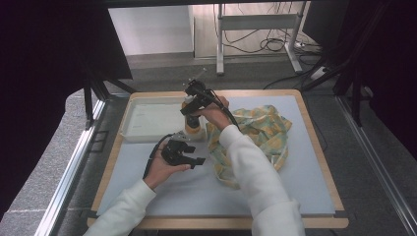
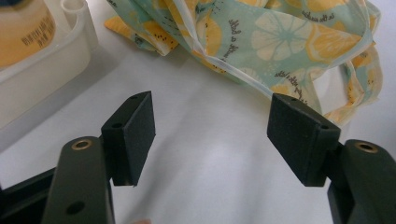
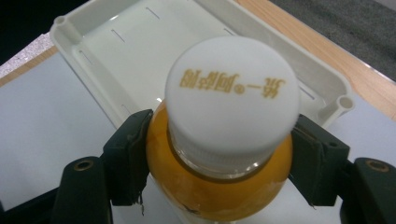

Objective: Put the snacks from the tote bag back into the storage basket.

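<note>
Looks like a lab recording booth: pale wood-edged surface (image 1: 314, 147) hemmed by black curtains (image 1: 44, 73), grey carpet floor (image 1: 49, 172), loose black cables (image 1: 260, 42) trailing round a white metal stand (image 1: 255, 22).

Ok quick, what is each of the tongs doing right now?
Left tongs: open, nothing between them, over bare table.
Right tongs: closed on the orange bottle, just under its white cap.

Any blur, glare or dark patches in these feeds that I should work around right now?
High view: both side edges black, table evenly lit. Left gripper view: the lemon-print cloth bag is sharp, the pale yellow bottle in the white tray soft. Right gripper view: the orange juice bottle's white cap is crisp with no glare.
</note>
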The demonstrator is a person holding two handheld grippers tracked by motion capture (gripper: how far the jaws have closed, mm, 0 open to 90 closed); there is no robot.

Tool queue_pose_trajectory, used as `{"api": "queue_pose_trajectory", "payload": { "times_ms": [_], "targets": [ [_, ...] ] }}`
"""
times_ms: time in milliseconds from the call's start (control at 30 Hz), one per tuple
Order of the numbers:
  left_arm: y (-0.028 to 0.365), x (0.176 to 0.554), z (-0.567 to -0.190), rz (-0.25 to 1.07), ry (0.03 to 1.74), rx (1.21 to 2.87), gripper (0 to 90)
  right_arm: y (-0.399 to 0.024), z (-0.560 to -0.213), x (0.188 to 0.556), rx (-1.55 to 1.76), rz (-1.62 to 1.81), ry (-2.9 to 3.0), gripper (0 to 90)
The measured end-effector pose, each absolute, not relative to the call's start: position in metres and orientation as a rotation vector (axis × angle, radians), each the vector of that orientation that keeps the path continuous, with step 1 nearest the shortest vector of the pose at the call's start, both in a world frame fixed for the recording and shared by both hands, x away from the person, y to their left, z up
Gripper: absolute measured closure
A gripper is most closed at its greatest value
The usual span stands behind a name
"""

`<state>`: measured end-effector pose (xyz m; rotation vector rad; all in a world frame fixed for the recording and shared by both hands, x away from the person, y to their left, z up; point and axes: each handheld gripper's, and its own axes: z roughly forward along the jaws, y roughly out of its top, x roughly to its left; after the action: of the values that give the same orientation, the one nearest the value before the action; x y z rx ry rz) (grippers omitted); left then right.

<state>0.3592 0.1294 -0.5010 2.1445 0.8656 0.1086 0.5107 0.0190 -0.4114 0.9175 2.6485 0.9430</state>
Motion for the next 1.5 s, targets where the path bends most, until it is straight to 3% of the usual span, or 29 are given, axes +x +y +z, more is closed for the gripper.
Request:
{"api": "queue_pose_trajectory", "payload": {
  "times_ms": [533, 933, 1500],
  "targets": [
    [0.128, 0.359, -0.501, 0.106, 0.87, 2.145, 32.1, 0.019, -0.426, 0.51, 0.942, 0.896, 2.66, 28.3],
    [0.129, 0.36, -0.502, 0.11, 0.871, 2.144, 32.1, 0.004, -0.406, 0.499, 0.916, 1.076, 2.568, 23.3],
    [0.129, 0.361, -0.504, 0.113, 0.876, 2.144, 32.1, -0.05, -0.396, 0.47, 0.896, 1.142, 2.53, 29.8]
  ]
}}
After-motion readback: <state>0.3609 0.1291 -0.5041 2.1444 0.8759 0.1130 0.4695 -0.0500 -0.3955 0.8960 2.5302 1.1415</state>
